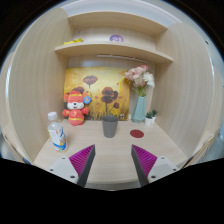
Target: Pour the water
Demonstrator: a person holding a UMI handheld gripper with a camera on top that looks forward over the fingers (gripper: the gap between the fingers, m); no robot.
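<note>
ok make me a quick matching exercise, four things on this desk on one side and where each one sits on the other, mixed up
Things:
1. water bottle
2. grey cup
3. vase of flowers
4. toy figure

Places:
A. back of the desk, to the right of the cup
B. nearest the left finger, at the desk's left side
C. middle of the desk, beyond the open gripper
D. behind the bottle, in front of the sunflower picture

Pairs: 1-B, 2-C, 3-A, 4-D
</note>
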